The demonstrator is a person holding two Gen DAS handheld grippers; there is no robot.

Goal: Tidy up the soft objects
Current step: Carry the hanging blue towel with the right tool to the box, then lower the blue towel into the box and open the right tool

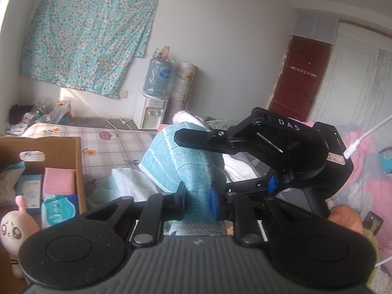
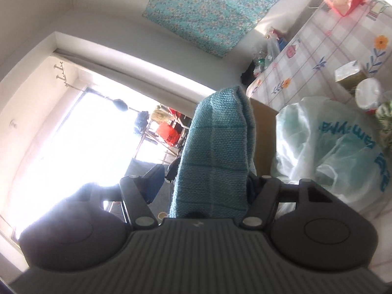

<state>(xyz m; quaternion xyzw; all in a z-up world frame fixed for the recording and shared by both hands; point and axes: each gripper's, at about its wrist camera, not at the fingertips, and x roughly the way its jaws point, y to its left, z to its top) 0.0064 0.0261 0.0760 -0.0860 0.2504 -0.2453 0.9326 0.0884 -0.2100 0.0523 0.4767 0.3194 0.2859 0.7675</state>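
Note:
A teal woven towel (image 1: 181, 161), folded thick, hangs in the air between both grippers. In the left wrist view my left gripper (image 1: 198, 202) is shut on its lower part, the black pad on one side and the blue pad on the other. The right gripper (image 1: 203, 161) comes in from the right. Its upper finger (image 1: 193, 138) lies over the top of the fold and its lower finger passes under it. In the right wrist view the towel (image 2: 215, 152) stands up between the jaws of the right gripper (image 2: 210, 181), which is shut on it.
An open cardboard box (image 1: 78, 161) at the left holds tissue packs and a pink cloth. A pale plush toy (image 1: 12, 230) sits beside it. A checked sheet (image 1: 117, 142) covers the bed. A plastic bag (image 2: 330, 152) lies near the box. A hand (image 1: 345, 218) grips the right tool.

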